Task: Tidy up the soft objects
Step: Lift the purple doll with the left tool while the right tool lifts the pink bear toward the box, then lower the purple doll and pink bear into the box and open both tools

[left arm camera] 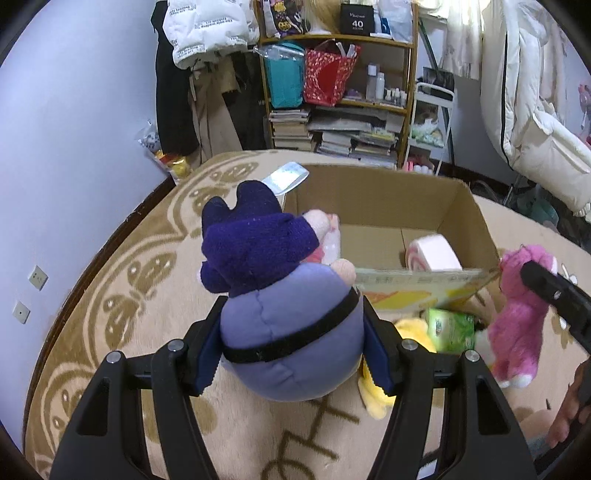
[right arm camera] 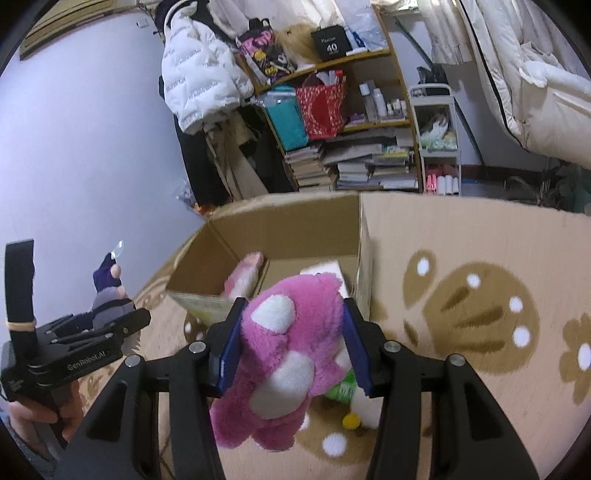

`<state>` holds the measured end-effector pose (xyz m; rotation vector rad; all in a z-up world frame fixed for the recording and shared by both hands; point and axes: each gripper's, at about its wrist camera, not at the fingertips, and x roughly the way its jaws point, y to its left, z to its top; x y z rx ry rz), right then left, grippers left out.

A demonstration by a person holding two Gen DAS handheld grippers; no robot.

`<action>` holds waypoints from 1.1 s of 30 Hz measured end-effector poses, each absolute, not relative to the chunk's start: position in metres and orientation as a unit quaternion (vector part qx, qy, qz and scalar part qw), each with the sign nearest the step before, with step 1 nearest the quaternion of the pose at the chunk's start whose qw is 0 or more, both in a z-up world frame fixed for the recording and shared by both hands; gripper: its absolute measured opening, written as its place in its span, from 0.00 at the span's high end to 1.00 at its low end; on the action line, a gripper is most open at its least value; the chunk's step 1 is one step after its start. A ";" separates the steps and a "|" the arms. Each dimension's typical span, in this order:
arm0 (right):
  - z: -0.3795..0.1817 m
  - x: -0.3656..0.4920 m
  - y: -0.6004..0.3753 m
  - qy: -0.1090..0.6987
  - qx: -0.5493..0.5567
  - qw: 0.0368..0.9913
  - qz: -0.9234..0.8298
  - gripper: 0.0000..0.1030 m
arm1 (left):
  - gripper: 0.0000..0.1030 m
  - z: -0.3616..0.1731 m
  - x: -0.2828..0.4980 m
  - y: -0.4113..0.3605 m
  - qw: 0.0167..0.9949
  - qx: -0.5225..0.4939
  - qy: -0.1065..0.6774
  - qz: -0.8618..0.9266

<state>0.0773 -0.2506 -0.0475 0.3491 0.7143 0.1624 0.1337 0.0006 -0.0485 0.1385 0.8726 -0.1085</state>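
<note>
My left gripper (left arm camera: 293, 345) is shut on a purple plush doll (left arm camera: 288, 295) with a dark blue hat, held above the carpet just short of the open cardboard box (left arm camera: 388, 192). My right gripper (right arm camera: 291, 345) is shut on a pink plush bear (right arm camera: 288, 354) with white patches, lifted near the box's front right corner. In the left wrist view the pink bear (left arm camera: 517, 317) hangs at the right. In the right wrist view the left gripper (right arm camera: 122, 321) with the doll (right arm camera: 109, 284) shows at the left. A pink roll-shaped plush (left arm camera: 432, 254) lies inside the box.
A yellow plush (left arm camera: 380, 391) and a green pack (left arm camera: 448, 328) lie on the beige patterned carpet (left arm camera: 147, 295) in front of the box. A crowded bookshelf (left arm camera: 340, 92), hanging coats (left arm camera: 207, 33) and a white cart (left arm camera: 430, 129) stand behind. A person's hand (right arm camera: 40, 417) holds the left gripper's handle.
</note>
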 end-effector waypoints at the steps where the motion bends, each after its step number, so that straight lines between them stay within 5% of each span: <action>1: -0.043 0.080 -0.253 0.343 0.171 0.920 0.079 0.48 | 0.37 -0.046 0.136 0.001 0.904 0.065 0.420 -0.053; 33: -0.003 0.161 -0.249 0.307 0.143 0.937 0.081 0.48 | 0.37 0.000 0.213 -0.029 0.924 0.068 0.367 -0.081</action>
